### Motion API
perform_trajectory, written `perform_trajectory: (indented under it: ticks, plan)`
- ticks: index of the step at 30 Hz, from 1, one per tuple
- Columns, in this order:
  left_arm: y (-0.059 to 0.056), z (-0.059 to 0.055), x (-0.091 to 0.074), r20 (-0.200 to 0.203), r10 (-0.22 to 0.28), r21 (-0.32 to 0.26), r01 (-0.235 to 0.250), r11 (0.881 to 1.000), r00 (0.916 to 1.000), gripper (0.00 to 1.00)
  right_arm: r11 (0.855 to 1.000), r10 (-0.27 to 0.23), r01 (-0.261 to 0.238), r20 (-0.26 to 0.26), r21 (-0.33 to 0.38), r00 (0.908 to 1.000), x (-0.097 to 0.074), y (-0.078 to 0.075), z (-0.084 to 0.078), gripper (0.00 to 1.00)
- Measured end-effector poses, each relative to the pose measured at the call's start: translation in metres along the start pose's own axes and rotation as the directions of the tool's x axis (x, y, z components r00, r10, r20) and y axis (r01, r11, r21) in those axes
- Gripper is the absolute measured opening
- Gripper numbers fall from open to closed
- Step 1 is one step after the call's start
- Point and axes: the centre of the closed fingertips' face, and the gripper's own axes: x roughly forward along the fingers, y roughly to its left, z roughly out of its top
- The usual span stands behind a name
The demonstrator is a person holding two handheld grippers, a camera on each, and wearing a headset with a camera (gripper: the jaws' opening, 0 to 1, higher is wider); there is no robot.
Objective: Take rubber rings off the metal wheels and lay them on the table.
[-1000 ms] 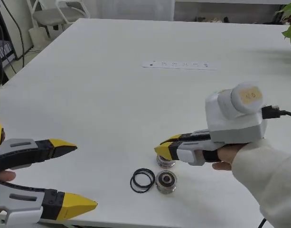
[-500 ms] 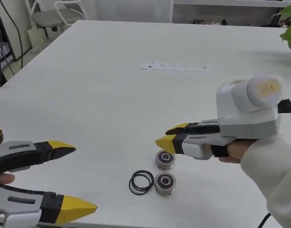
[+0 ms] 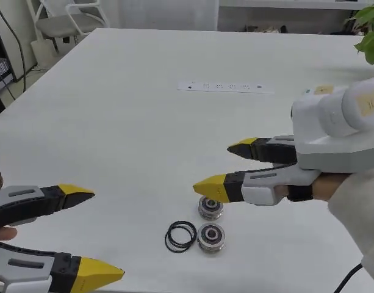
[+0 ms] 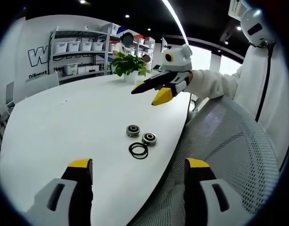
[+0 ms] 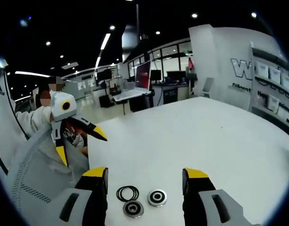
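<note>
Two wheels (image 3: 210,207), rings (image 3: 181,236) on white table (image 3: 125,122); shelves (image 4: 76,49) beyond; left gripper (image 3: 107,234), right gripper (image 3: 211,165) agape.

Two wheels lie close together on the table (image 3: 113,110), near its front edge: the farther wheel (image 3: 210,207) sits just behind the nearer wheel (image 3: 211,237). The rings (image 3: 180,235) lie flat on the table, just left of the nearer wheel. The right tongs (image 3: 212,165) hang above the farther wheel, apart from it. The left tongs (image 3: 107,234) are well to the left of the rings, over the front edge. A power strip (image 3: 225,87) lies farther back, and a chair (image 3: 64,18) stands beyond the far left corner.
</note>
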Motion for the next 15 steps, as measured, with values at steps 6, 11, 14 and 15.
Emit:
perform_trajectory:
  ticks: [6,11,14,15]
  plan:
    - [-0.001,0.001,0.0,0.006,-0.003,-0.005,0.003,1.0,1.0,0.8,0.999,0.011,-0.011,-0.01,-0.03,0.9999,-0.018,0.006,-0.003,0.73]
    - [-0.001,0.002,0.0,0.012,-0.006,-0.011,0.006,1.0,0.9999,0.82,0.999,0.005,-0.006,-0.018,-0.041,0.9998,-0.034,0.007,-0.011,0.84]
    - [-0.002,0.003,0.0,0.017,-0.007,-0.013,0.007,1.0,0.9998,0.84,0.998,-0.01,0.008,-0.03,-0.055,0.9995,-0.045,0.005,-0.02,0.88]
    - [-0.002,0.003,0.0,0.018,-0.008,-0.014,0.008,1.0,0.9998,0.85,0.998,-0.014,0.013,-0.031,-0.056,0.9994,-0.048,0.004,-0.023,0.89]
